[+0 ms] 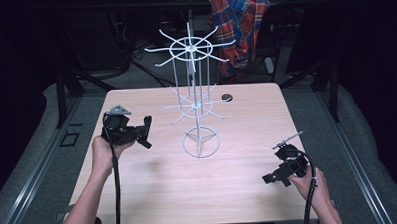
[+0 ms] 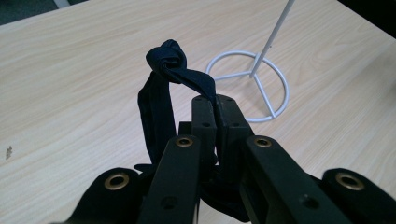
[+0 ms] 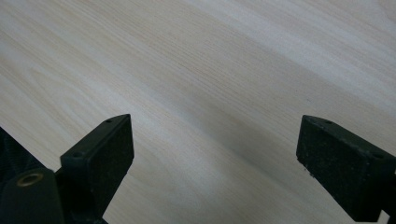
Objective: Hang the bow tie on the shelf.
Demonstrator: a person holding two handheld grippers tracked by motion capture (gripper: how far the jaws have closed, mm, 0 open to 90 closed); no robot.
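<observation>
My left gripper (image 2: 215, 109) is shut on a dark navy fabric band (image 2: 161, 93), which loops up from the jaws to a knot at its top. In the high view this gripper (image 1: 146, 131) is held above the table's left side and points right, toward a white wire rack (image 1: 199, 108). The rack has a ring base (image 2: 273, 88), a thin pole and two tiers of spoke arms. My right gripper (image 1: 275, 178) hovers low near the front right of the table, its jaws wide apart. In its own view the right gripper (image 3: 215, 154) has bare wood between the jaws.
The light wooden table (image 1: 154, 193) has dark floor around it and metal rails at both sides. A small dark round spot (image 1: 227, 97) lies behind the rack. A plaid cloth (image 1: 238, 20) hangs beyond the far edge.
</observation>
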